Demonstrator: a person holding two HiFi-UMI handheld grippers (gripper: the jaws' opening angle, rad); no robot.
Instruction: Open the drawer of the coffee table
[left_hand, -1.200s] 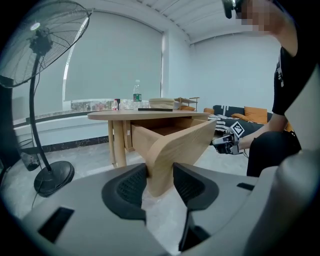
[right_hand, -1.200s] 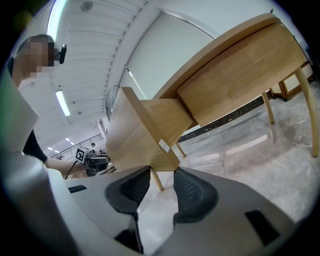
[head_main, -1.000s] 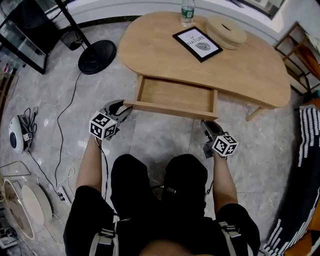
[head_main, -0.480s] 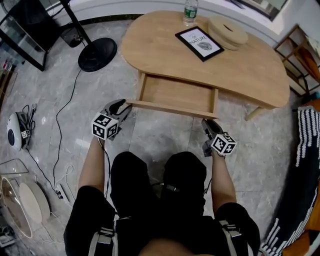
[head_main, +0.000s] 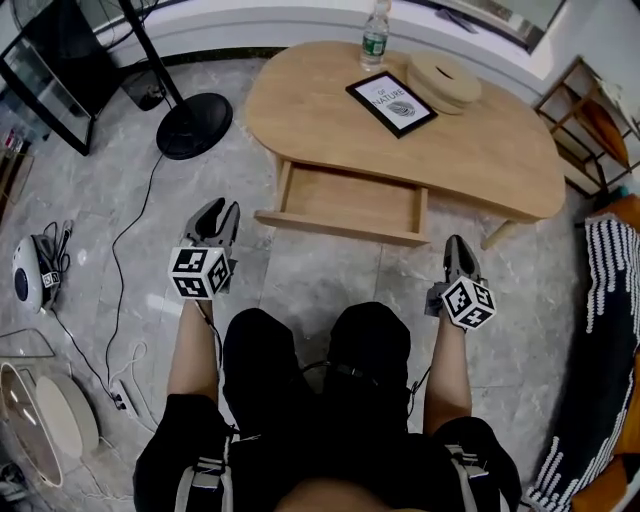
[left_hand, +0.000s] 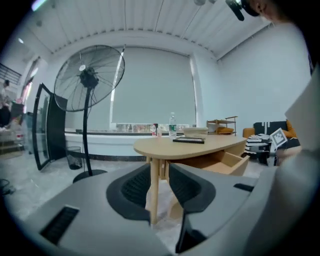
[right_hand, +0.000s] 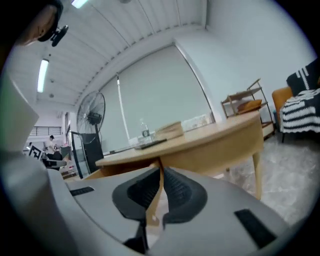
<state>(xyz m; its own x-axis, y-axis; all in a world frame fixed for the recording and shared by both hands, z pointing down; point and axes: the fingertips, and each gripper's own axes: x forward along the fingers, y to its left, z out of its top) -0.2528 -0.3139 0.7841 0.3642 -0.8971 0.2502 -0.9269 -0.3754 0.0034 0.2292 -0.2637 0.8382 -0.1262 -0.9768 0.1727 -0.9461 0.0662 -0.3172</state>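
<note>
Light wooden drawer sits pulled out of the oval wooden counter, so I judge opening done; left claw just narrowed, right claw just pinched shut, both empty, so next I'd simply retreat.

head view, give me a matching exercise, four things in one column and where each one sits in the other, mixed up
Things
1. water bottle
2. framed picture
3. drawer
4. fan base

Places
A. on the floor, left of the coffee table
B. pulled out from under the tabletop
C. upright at the table's far edge
D. flat on the tabletop, beside the round wooden stack

Pairs: 1-C, 2-D, 3-B, 4-A
</note>
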